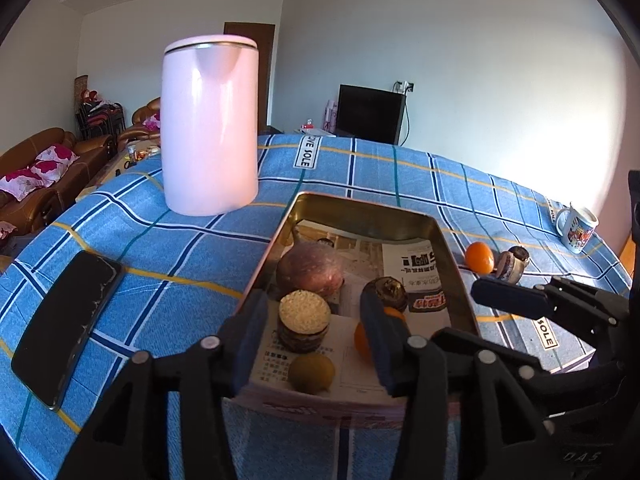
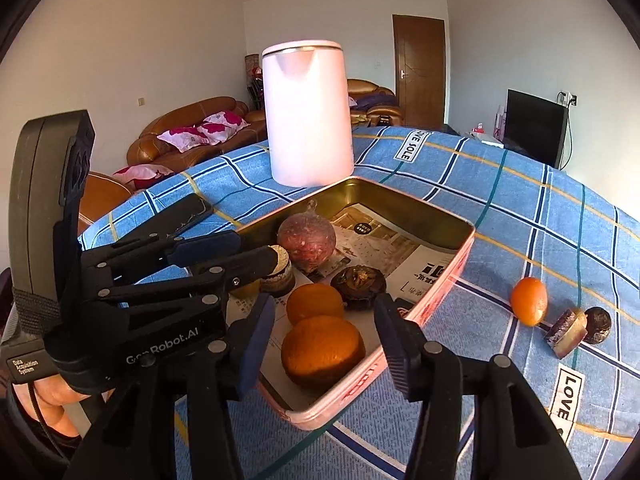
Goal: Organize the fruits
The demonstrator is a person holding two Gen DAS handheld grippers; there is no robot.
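The left gripper (image 1: 316, 344) stood wide open over the near end of the tin tray (image 1: 460, 280), its padded fingers (image 1: 378, 340) holding nothing. Between them lay a small green-yellow fruit (image 1: 311, 373) and a dark stacked piece with a pale grainy cut face (image 1: 305, 320); the right-hand finger half hid an orange (image 1: 362, 340).

The right gripper (image 2: 324, 344) was also spread wide and empty, hovering at the tray's (image 2: 440, 280) near corner. Two oranges lay between its fingers: the nearer orange (image 2: 323, 354) by the tray's near wall, the farther orange (image 2: 315, 303) touching it behind. A round, mottled purple-red fruit (image 2: 306, 240) with a stem nub sat toward the tray's middle, and a dark wrinkled fruit (image 2: 359, 282) lay beside the oranges.

The tray was a shallow rectangular tin, brassy inside, pink outside, lined with printed paper (image 2: 424, 272). Outside it, near the table's right edge, a smooth small orange fruit (image 2: 529, 301) lay on the blue plaid tablecloth (image 2: 520, 208) just beside two dark cut pieces (image 2: 576, 330). A matte white kettle (image 2: 307, 114) stood beyond the tray's far corner; a black phone (image 1: 66, 328) lay near the left edge, and a printed mug (image 1: 578, 229) stood by the far right edge.
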